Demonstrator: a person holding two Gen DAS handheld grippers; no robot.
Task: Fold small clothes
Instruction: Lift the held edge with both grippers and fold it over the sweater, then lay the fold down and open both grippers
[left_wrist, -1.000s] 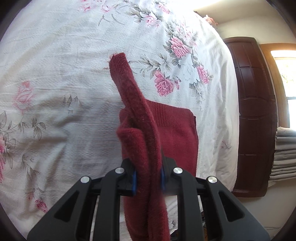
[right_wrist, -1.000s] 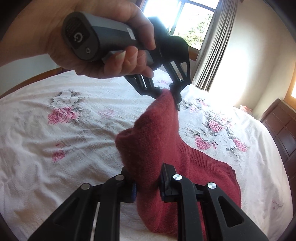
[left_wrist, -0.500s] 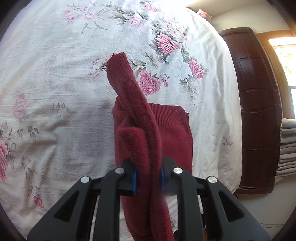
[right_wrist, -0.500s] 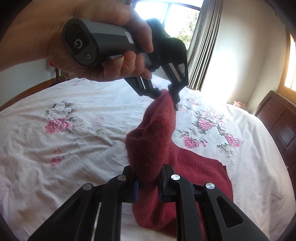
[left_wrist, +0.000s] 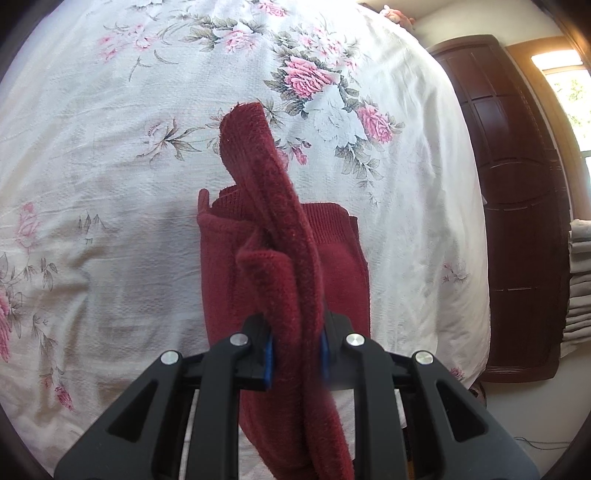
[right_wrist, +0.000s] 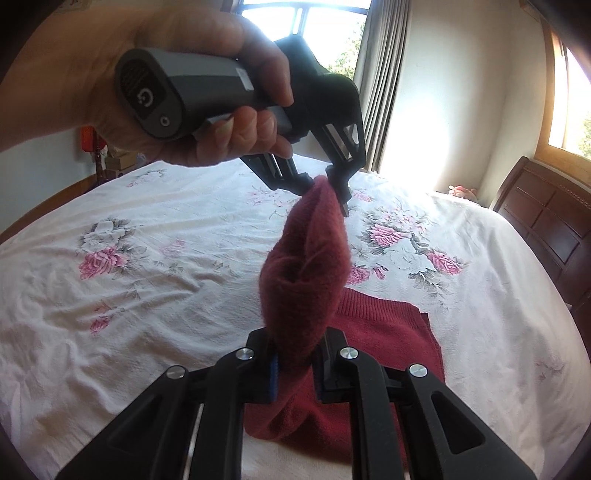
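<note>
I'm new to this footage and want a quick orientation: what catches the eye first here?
A dark red knitted garment stands out, its edge lifted and stretched between the left gripper and the right gripper, both clamped on it. The rest lies on a white bedspread with pink roses. A hand holds the left gripper, top left in the right wrist view.
</note>
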